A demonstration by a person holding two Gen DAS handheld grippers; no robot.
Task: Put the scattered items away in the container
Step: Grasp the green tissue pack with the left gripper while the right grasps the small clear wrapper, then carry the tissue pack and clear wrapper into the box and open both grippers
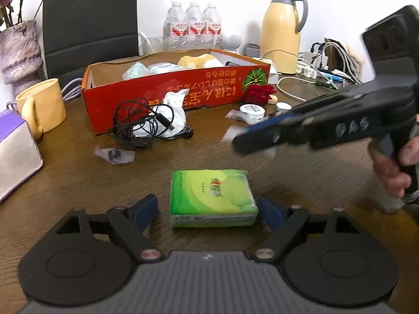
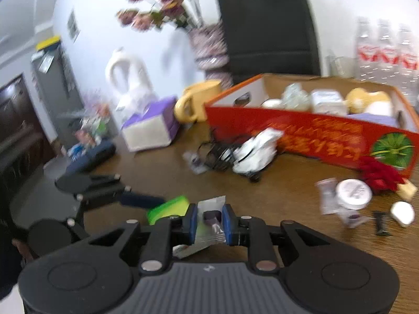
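Note:
A green tissue pack (image 1: 212, 198) lies flat on the brown table, between the blue pads of my left gripper (image 1: 208, 212). The jaws are open, with a small gap on each side of the pack. My right gripper (image 2: 210, 222) is shut on a small clear sachet (image 2: 211, 216) with a dark piece inside. It hangs low over the table, just right of the pack (image 2: 167, 208). In the left wrist view the right gripper (image 1: 239, 142) reaches in from the right. The red cardboard box (image 1: 170, 91) (image 2: 314, 133) stands behind, with several items in it.
In front of the box lie a tangled black cable on crumpled white paper (image 1: 149, 123), a clear sachet (image 1: 115, 155), a white round jar (image 1: 252, 111) and a red flower (image 1: 259, 93). A yellow mug (image 1: 42, 104) and purple tissue box (image 1: 15, 151) stand left, a thermos (image 1: 281, 31) back right.

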